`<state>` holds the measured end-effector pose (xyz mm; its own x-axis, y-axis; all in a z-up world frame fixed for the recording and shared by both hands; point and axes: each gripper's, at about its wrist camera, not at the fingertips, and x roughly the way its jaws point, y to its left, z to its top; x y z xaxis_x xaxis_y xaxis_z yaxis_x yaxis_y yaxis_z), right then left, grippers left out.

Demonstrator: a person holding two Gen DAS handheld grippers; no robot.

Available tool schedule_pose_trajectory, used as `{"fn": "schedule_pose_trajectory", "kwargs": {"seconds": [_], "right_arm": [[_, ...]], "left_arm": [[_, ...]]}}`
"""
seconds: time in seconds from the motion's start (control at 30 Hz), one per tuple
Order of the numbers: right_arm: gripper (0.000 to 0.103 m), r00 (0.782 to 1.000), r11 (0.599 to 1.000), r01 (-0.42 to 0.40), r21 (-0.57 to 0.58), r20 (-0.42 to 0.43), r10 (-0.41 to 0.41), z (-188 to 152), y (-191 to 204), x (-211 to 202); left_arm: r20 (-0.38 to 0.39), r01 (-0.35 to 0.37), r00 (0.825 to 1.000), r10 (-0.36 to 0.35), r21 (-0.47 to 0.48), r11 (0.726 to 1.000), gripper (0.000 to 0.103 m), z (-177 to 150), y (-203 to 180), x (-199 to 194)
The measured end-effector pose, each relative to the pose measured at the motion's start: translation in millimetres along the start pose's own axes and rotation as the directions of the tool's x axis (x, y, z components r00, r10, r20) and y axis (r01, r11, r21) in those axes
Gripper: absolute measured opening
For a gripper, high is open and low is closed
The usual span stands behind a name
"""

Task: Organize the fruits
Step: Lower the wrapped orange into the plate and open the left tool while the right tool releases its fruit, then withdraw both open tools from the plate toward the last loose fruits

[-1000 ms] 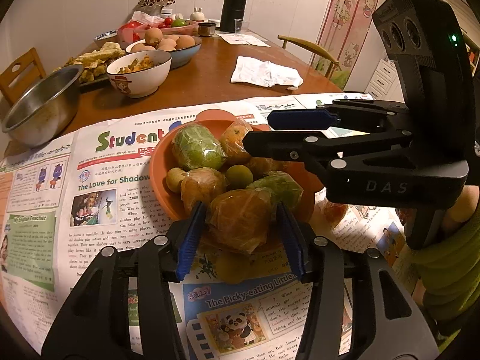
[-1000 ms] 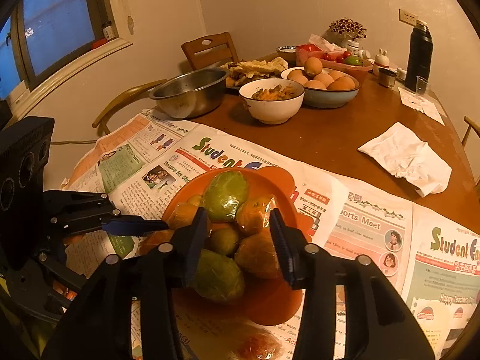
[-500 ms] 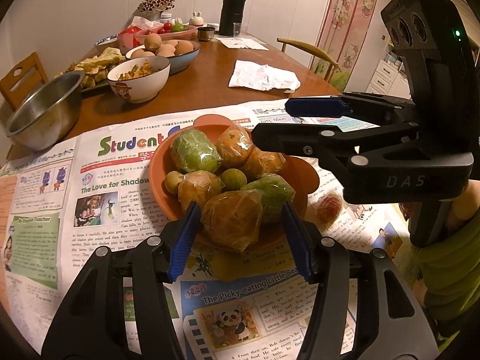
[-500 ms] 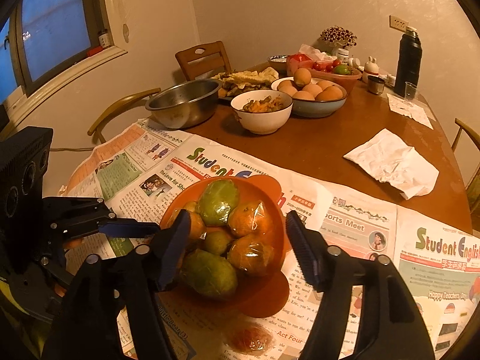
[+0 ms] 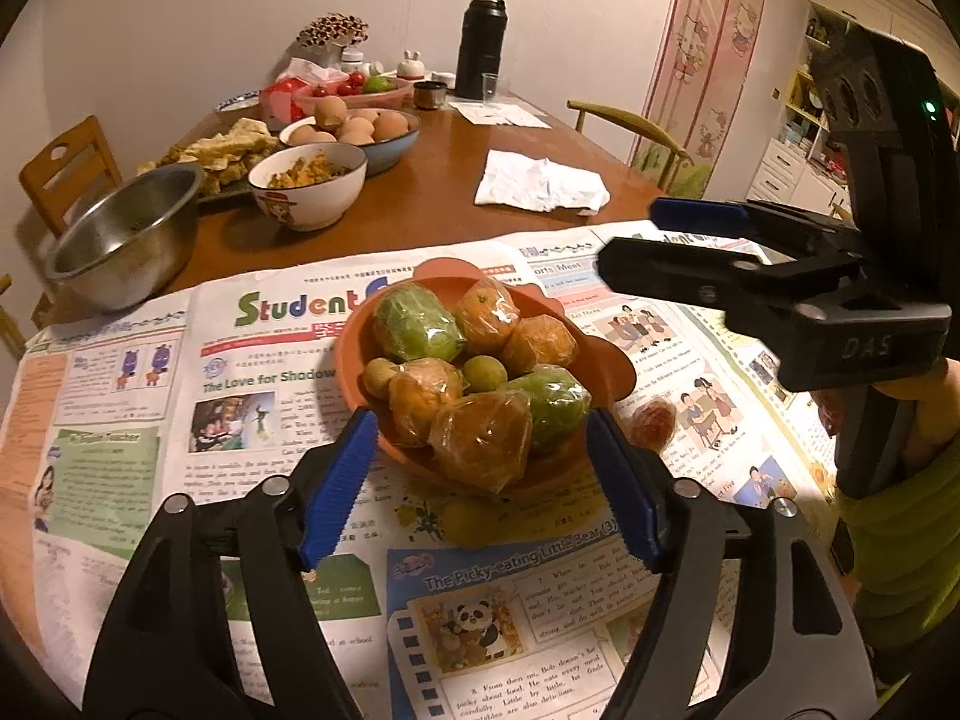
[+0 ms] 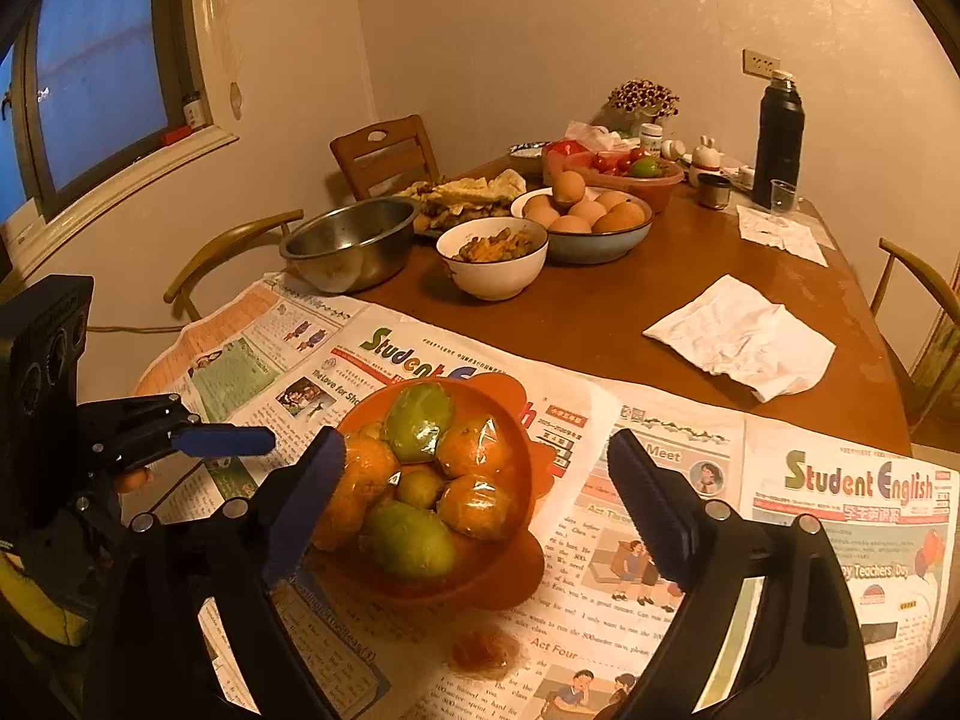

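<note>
Left gripper (image 5: pixel 480 474) spread wide, holding nothing, blue pads (image 5: pixel 336 486) flanking the near rim of the orange bowl (image 5: pixel 606 354) without touching it. Right gripper (image 6: pixel 474 498) likewise wide open and empty, hovering above the same bowl, its left pad in front of a wrapped orange (image 6: pixel 366 468) at the bowl's left edge; contact cannot be told. Seen also from the left wrist view as a black body at far right, fingers pointing left over the newspaper (image 5: pixel 150 396). Bowl heaped with plastic-wrapped fruit: a green one (image 5: pixel 414 324) at the far side, another green one (image 5: pixel 555 405) at the near right, several wrapped oranges including the nearest (image 5: pixel 483 441), plus two small bare green fruits (image 5: pixel 483 372) between them. One small reddish wrapped fruit (image 5: pixel 654 420) lying on the newspaper just right of the bowl, outside it. Newspaper covering the near half of the wooden table (image 6: pixel 600 312). Farther back on bare wood: steel bowl (image 5: pixel 129 234) at left, white bowl of food (image 5: pixel 309 183), blue bowl of eggs (image 5: pixel 360 129), crumpled white paper (image 5: pixel 540 183) at right. At the far end, a black flask (image 5: pixel 480 42) and a pink tray with tomatoes (image 5: pixel 354 90).
</note>
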<state>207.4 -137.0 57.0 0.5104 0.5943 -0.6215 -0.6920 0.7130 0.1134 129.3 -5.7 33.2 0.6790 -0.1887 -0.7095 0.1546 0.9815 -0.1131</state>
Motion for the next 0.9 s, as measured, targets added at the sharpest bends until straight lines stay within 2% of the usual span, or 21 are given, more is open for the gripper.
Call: {"fn": "schedule_pose_trajectory", "kwargs": {"seconds": [0.3,0.47,0.9], "right_arm": [[0.095,0.999,0.999,0.032,-0.006,0.038,-0.032,-4.3,3.1,-22.5],[0.097,0.998,0.999,0.043,-0.003,0.052,-0.042,-8.1,4.1,-32.3],[0.098,0.995,0.997,0.069,-0.014,0.067,-0.068,-23.3,10.9,-52.9]], "left_arm": [[0.024,-0.029,0.999,0.030,-0.029,0.999,0.084,-3.6,7.5,-13.9],[0.038,-0.046,0.998,0.048,-0.044,0.998,0.090,-6.5,12.8,-23.1],[0.035,-0.083,0.996,0.085,-0.055,0.995,0.093,-20.4,17.3,-34.0]]}}
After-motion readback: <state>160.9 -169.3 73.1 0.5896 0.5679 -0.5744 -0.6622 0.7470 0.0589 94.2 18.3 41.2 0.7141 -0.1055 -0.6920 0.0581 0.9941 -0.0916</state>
